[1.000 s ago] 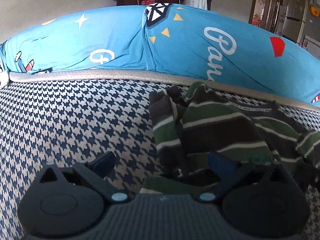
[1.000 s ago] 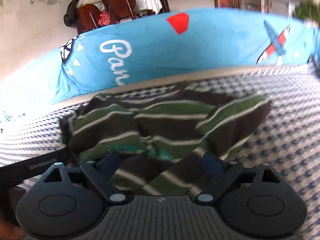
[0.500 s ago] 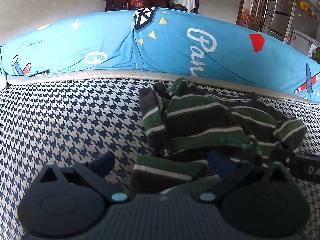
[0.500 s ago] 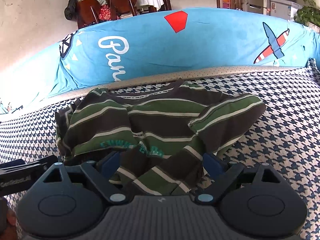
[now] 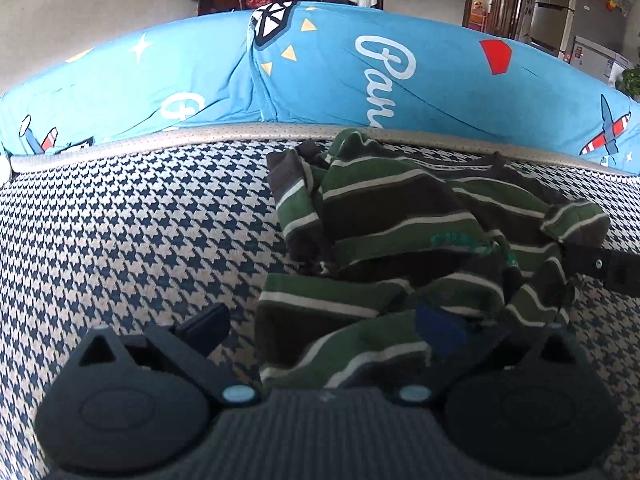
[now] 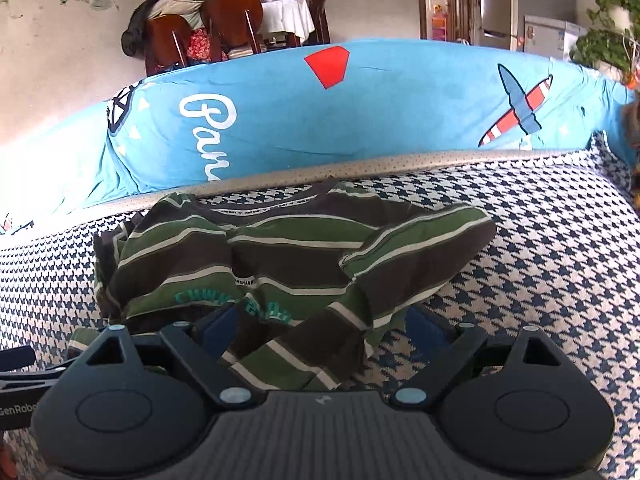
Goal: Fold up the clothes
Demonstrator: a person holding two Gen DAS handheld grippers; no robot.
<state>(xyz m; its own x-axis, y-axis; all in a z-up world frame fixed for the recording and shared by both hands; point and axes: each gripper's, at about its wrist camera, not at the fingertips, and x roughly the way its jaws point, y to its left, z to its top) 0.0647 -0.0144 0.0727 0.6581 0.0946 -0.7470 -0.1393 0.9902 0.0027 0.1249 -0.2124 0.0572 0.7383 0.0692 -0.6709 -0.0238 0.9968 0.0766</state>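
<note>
Where the houndstooth cover point(image 6: 540, 240) spreads, striped shirt point(image 6: 280, 256) bunched, sleeves askew.

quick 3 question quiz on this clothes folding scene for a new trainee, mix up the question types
1. True or false: the striped shirt lies neatly folded on the houndstooth cover.
2. What colour is the cushion behind the shirt?
A red
B blue
C grey
3. Fill in: the right gripper has its jaws ____.

Key
1. False: it lies crumpled.
2. B
3. Open, with cloth between them, not pinched.
</note>
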